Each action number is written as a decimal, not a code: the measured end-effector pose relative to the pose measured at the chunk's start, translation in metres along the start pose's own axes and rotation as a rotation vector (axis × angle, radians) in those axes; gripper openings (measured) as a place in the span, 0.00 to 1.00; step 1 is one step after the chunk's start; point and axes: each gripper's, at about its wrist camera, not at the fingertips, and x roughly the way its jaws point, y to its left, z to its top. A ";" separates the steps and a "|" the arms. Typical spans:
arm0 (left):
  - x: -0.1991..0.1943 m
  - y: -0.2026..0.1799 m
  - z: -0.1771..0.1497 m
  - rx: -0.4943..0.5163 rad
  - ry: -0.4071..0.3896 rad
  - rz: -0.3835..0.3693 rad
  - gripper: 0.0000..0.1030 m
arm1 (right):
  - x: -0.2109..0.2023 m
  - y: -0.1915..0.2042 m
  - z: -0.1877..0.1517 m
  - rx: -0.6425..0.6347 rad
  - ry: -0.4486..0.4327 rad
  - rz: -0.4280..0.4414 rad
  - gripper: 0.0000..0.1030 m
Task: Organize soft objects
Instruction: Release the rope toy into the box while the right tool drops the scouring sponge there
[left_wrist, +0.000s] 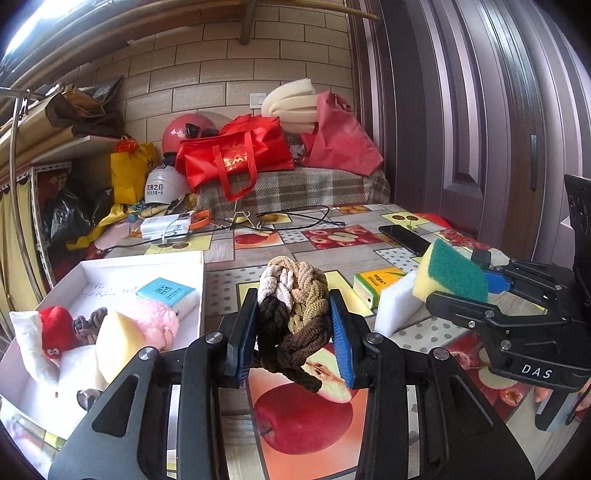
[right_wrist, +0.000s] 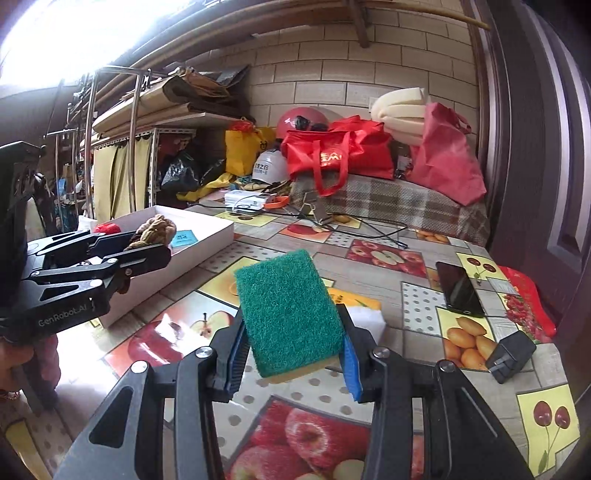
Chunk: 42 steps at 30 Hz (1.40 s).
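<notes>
- Left gripper (left_wrist: 293, 332): one, fingers clamped on one bundle of braided hair ties (left_wrist: 291, 310), cream to dark brown, held off the tablecloth (left_wrist: 295, 424), just right of the white box (left_wrist: 110, 260). It points slightly down, jaws to either side.
- Right gripper (right_wrist: 291, 354): one, fingers squeezed on one green-and-yellow scouring sponge (right_wrist: 288, 314), green face up, lifted clear of the cloth, well right of the box. It tilts slightly down too.
- Inside the box: one yellow sponge wedge (left_wrist: 116, 343), one pink fluffy toy (left_wrist: 155, 317), one red heart plush (left_wrist: 55, 328), one blue tissue pack (left_wrist: 166, 293), one small braided tie (left_wrist: 92, 321), plus white soft pieces, number unclear.
- On the cloth right of the box: one white foam block (left_wrist: 397, 306), one yellow-green tissue pack (left_wrist: 375, 284), touching each other.
- Further right: one black phone (right_wrist: 460, 290), one black charger cube (right_wrist: 509, 356).
- Beyond the box, far side: one power bank (left_wrist: 166, 227), cables, two red bags, two helmets.
</notes>
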 end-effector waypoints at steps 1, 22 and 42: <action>-0.001 0.003 -0.001 -0.005 0.002 0.007 0.35 | 0.002 0.007 0.001 -0.001 0.000 0.013 0.42; -0.029 0.152 -0.023 -0.190 0.055 0.295 0.35 | 0.064 0.113 0.028 -0.045 0.052 0.205 0.42; 0.018 0.202 -0.023 -0.124 0.246 0.332 0.36 | 0.158 0.151 0.049 0.007 0.280 0.307 0.41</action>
